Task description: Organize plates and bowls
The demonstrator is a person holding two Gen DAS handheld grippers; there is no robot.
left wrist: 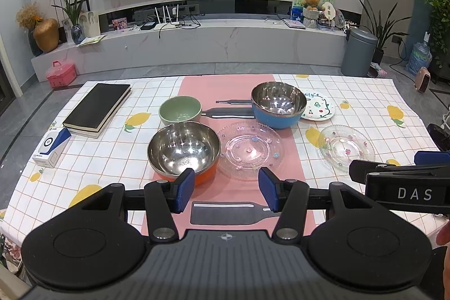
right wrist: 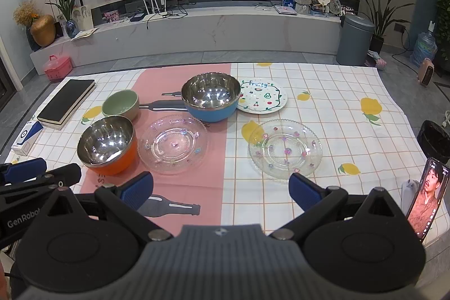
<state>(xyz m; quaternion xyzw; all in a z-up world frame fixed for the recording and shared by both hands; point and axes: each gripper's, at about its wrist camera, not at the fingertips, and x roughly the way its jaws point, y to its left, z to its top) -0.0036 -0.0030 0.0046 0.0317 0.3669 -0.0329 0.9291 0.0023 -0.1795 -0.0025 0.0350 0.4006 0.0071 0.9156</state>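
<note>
On table (right wrist: 337, 108), empty orange bowl (right wrist: 108, 144), blue bowl (right wrist: 211, 99)

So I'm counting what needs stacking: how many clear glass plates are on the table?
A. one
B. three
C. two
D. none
C: one clear glass plate lies on the pink runner beside the orange bowl, another glass plate sits on the checked cloth; the third plate is white and painted.
</note>
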